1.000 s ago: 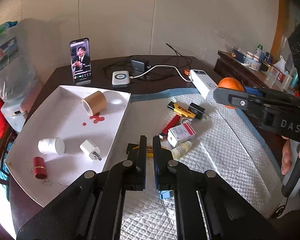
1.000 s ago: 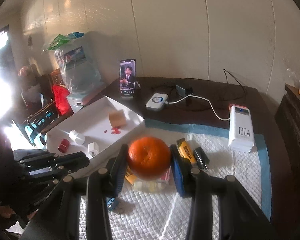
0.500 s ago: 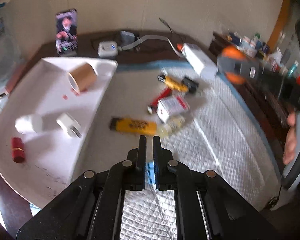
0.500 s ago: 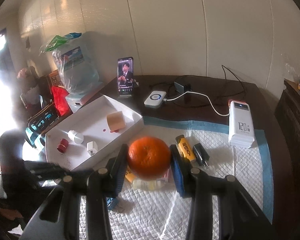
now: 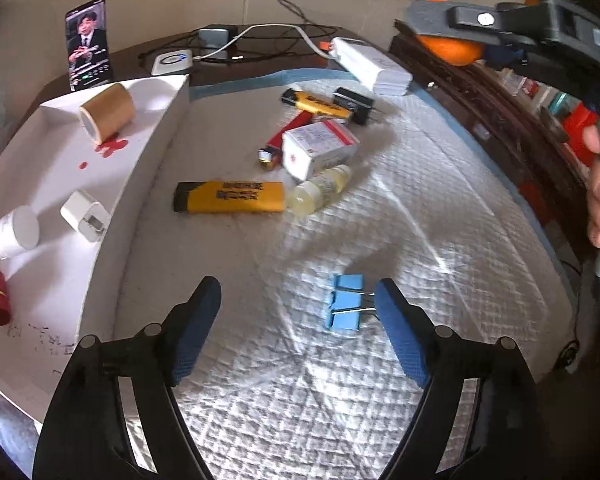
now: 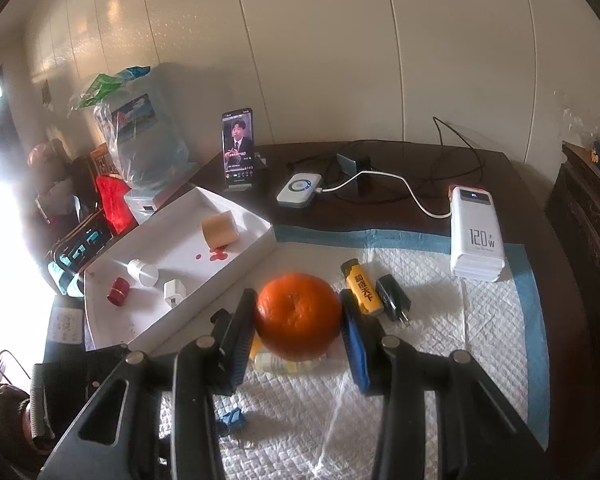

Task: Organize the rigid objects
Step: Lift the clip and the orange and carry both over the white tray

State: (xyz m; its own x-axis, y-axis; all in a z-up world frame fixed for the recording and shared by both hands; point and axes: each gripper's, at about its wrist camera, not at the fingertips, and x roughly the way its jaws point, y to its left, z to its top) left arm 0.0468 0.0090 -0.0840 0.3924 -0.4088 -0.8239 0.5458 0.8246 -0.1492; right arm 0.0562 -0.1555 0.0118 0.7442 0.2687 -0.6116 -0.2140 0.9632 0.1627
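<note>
My left gripper (image 5: pixel 298 320) is opening its jaws over the white pad (image 5: pixel 440 208), and the blue binder clip (image 5: pixel 346 302) lies between them, close beside the right finger, not yet pressed. The risk I see is this: if I close off-centre, that finger may push the clip aside, or catch only its wire handle so it flips. Farther away, the yellow lighter (image 5: pixel 230 197) and small bottle (image 5: pixel 320 188) lie near the white tray (image 5: pixel 140 168); a wide sweep could knock them. My right gripper (image 6: pixel 298 316) is clenched on the orange (image 6: pixel 298 316), held high; a loose grip may drop it onto the cluttered pad.
</note>
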